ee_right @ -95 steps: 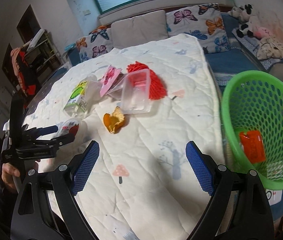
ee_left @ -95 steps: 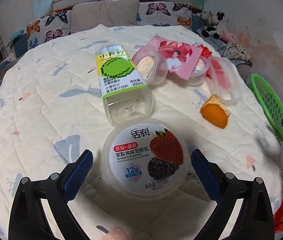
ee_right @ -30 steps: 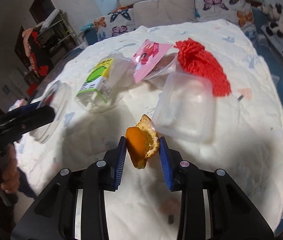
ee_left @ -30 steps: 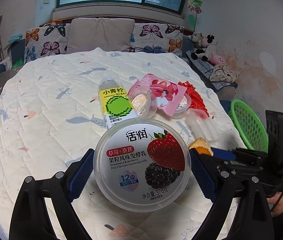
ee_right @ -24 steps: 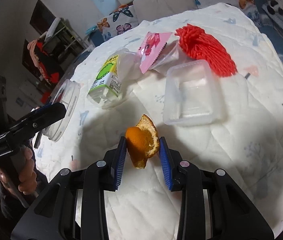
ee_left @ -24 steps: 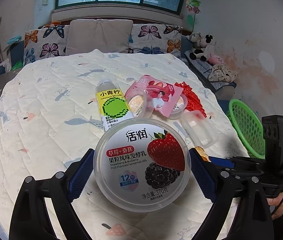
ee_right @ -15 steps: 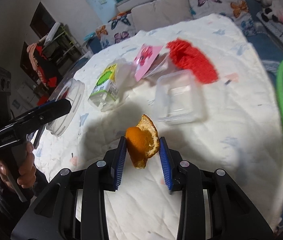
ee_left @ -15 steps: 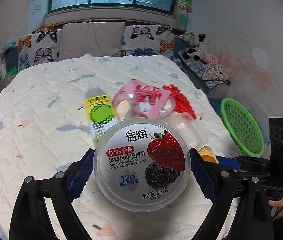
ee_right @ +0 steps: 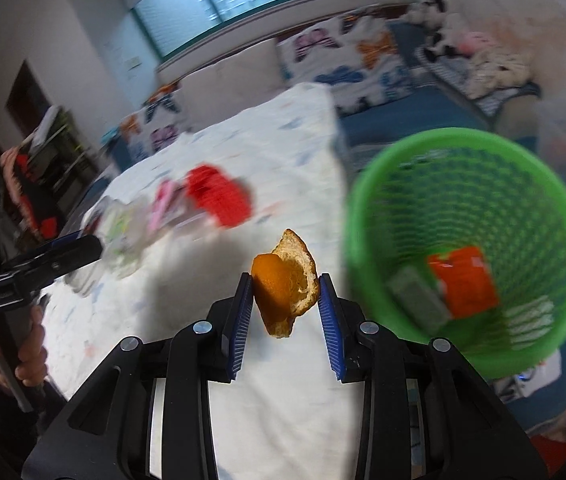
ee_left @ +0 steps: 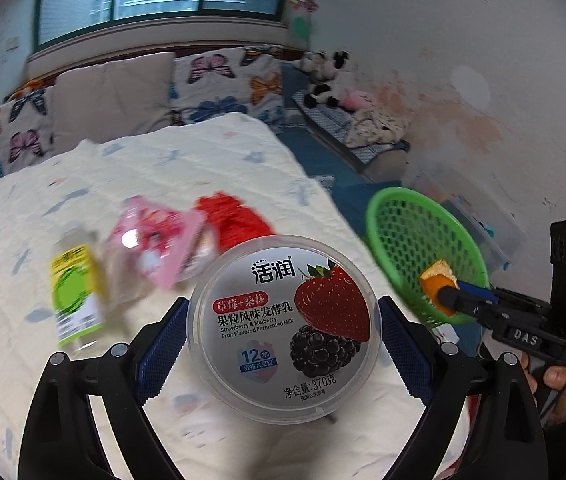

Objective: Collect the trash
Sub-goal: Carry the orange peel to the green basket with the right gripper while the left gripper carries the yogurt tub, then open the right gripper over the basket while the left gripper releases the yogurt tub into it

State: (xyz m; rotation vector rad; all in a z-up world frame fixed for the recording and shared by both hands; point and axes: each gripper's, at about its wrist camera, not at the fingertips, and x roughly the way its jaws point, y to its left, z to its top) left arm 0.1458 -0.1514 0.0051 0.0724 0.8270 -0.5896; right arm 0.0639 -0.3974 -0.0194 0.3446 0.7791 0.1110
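My left gripper is shut on a round yogurt tub with a strawberry and mulberry lid, held above the quilted bed. My right gripper is shut on a piece of orange peel and holds it in the air, just left of the green mesh basket. In the left wrist view the right gripper with the peel is over the near rim of the basket. The basket holds an orange packet and a grey piece.
On the bed lie a green-labelled bottle, a pink packet and red netting, all blurred. Butterfly pillows stand at the back. The basket sits on the floor beside the bed's right edge.
Both grippers have swung right toward the basket with their loads. The peel has moved from over the bed to the basket's rim. The tub stays gripped.
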